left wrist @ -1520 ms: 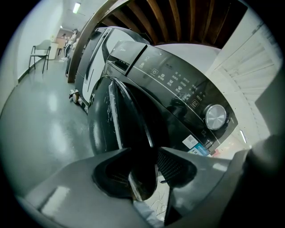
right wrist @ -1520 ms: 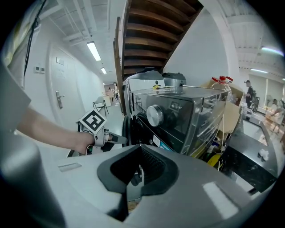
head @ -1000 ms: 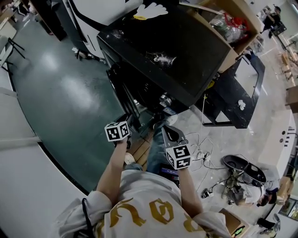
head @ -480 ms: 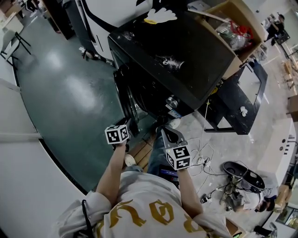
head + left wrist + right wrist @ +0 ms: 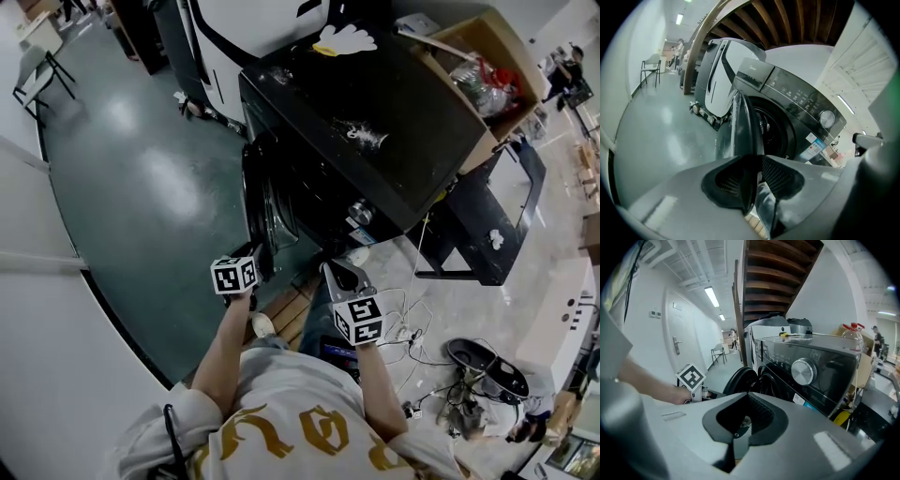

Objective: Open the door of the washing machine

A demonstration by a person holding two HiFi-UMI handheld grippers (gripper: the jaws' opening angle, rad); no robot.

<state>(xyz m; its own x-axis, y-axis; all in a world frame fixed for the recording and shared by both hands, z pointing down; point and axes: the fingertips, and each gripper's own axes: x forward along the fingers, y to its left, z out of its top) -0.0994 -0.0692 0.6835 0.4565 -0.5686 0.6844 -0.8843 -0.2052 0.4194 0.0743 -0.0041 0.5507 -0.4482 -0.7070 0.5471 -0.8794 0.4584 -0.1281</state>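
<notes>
The black front-loading washing machine (image 5: pixel 375 122) stands ahead of me, its dial and control panel (image 5: pixel 811 362) plain in the right gripper view. Its round door (image 5: pixel 267 202) is swung partly out toward the green floor. My left gripper (image 5: pixel 261 262) is shut on the door's edge (image 5: pixel 740 122), which runs up from between the jaws (image 5: pixel 752 187). The dark drum opening (image 5: pixel 776 133) shows behind the door. My right gripper (image 5: pixel 342 274) hovers beside the machine's front, shut with nothing in it (image 5: pixel 740 427). The left gripper's marker cube (image 5: pixel 691 377) shows at the door (image 5: pixel 740 378).
A cardboard box (image 5: pixel 478 66) with bottles sits at the machine's far right, a white glove (image 5: pixel 347 39) on top. A white appliance (image 5: pixel 253 28) stands behind. A black table (image 5: pixel 487 206), cables (image 5: pixel 412 319) and a wooden pallet (image 5: pixel 286 309) lie around my feet.
The door has swung further out from the machine's front with my left gripper on its edge. The right gripper has stayed about where it was.
</notes>
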